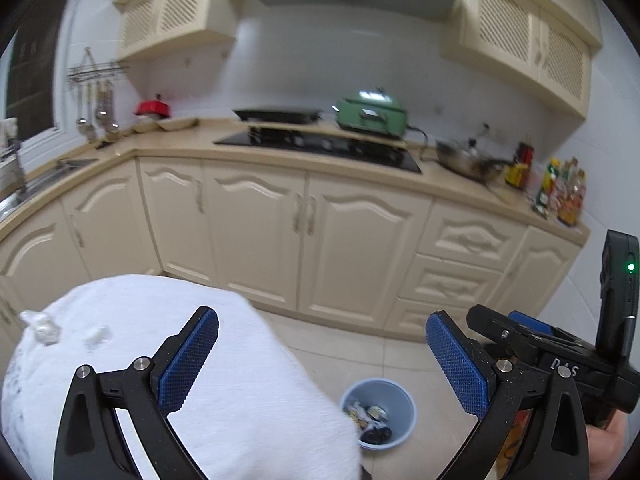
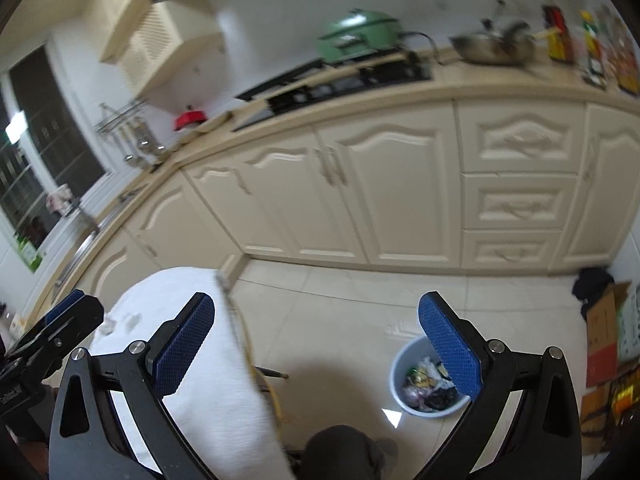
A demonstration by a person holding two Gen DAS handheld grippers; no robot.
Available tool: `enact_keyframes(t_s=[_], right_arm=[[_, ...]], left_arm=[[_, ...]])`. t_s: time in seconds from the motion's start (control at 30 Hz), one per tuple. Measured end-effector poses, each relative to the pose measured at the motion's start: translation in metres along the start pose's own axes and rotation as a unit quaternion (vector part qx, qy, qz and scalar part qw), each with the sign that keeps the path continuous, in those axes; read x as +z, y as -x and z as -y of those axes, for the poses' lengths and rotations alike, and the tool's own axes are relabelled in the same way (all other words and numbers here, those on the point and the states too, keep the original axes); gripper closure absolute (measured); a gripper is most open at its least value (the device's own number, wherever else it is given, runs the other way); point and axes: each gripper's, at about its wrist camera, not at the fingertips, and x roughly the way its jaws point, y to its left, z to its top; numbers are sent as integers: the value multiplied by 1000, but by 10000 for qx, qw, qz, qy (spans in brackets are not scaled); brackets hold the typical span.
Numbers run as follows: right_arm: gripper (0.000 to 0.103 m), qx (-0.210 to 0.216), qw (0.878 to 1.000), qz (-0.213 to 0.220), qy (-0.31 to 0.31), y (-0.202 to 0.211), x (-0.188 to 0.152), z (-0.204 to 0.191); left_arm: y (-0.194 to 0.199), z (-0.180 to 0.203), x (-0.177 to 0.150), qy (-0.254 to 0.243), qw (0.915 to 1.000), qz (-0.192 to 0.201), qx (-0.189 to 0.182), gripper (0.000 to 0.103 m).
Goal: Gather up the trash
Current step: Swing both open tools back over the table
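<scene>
1. Trash remained on the white-covered table point(image 1: 224, 360): two crumpled white scraps point(image 1: 40, 326) lay near its far left edge, while the rest sat in the blue bin point(image 1: 400, 396) on the floor beside the table.
2. Both tools were empty; the left gripper point(image 1: 322, 352) stood wide open, and the right gripper point(image 2: 316, 336) likewise had nothing between its blue pads.
3. Best next move, I judged, was lowering the left gripper over one scrap, straddling it, and closing gently.
4. Light paper could slip, so the carry to the bin should be level.
</scene>
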Motion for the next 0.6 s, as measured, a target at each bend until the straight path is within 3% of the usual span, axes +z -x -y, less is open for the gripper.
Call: enact_keyframes(t_s=[0.27, 0.6], right_arm=[[0, 538, 9961, 158, 685, 17, -5, -88], [0, 1167, 9793, 137, 1647, 19, -32, -195]], left_arm=[[128, -57, -52, 311, 9969, 525, 500, 1], [226, -107, -111, 795, 9832, 945, 1346, 1]])
